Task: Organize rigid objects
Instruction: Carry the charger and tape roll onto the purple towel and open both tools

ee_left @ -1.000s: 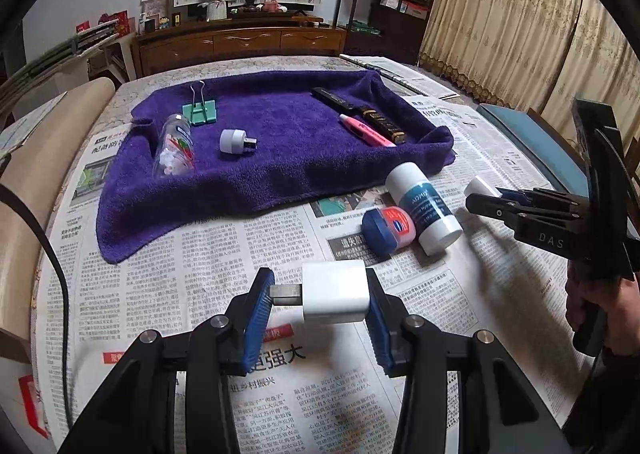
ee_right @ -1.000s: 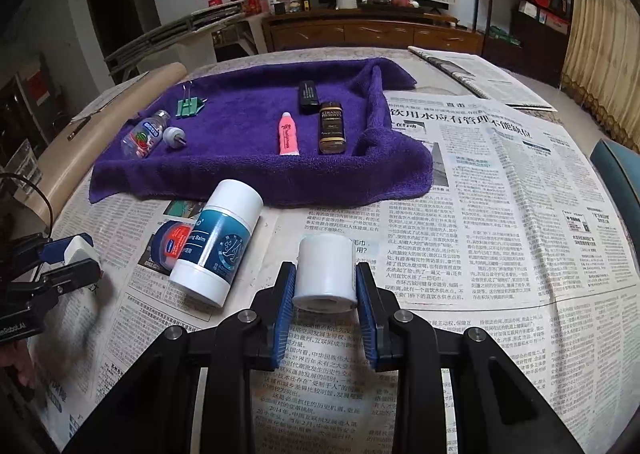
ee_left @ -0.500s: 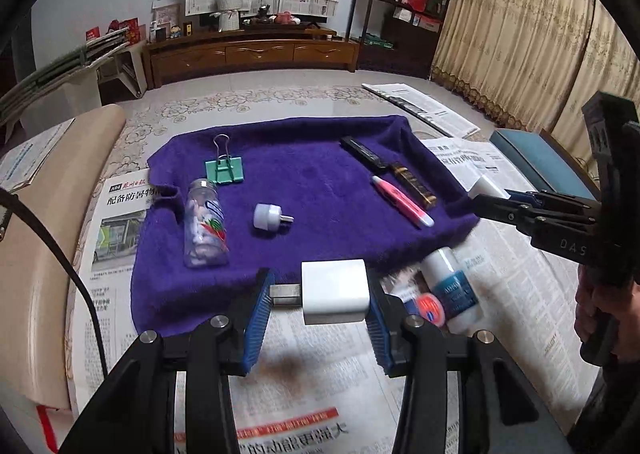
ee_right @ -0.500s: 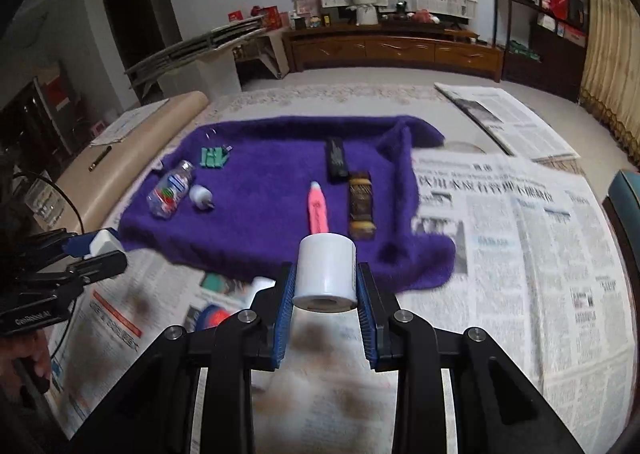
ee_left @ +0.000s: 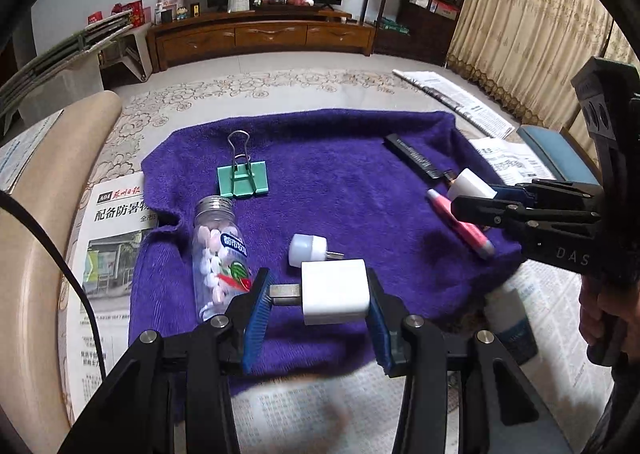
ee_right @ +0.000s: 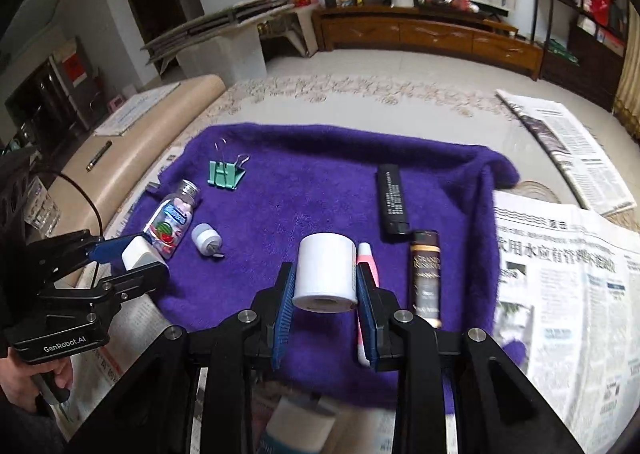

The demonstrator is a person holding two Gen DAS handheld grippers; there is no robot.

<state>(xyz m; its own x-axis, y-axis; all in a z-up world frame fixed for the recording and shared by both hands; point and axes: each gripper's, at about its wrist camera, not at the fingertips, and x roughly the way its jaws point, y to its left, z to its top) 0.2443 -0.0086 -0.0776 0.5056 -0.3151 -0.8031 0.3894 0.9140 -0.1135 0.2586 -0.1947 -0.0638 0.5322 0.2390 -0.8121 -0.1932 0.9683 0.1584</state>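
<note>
While both grippers hang over the purple towel (ee_left: 340,174), the left gripper (ee_left: 316,294) clamps a white USB charger block (ee_left: 334,291) and the right gripper (ee_right: 324,294) a white cylindrical roll (ee_right: 326,272). Nearby lie a clear candy bottle (ee_left: 218,254), a green binder clip (ee_left: 242,178) and a pink marker (ee_left: 460,226) — a second ago, newspaper lay beneath both.

Both tools have moved from over the newspaper (ee_right: 580,294) to above the purple towel (ee_left: 340,182).
</note>
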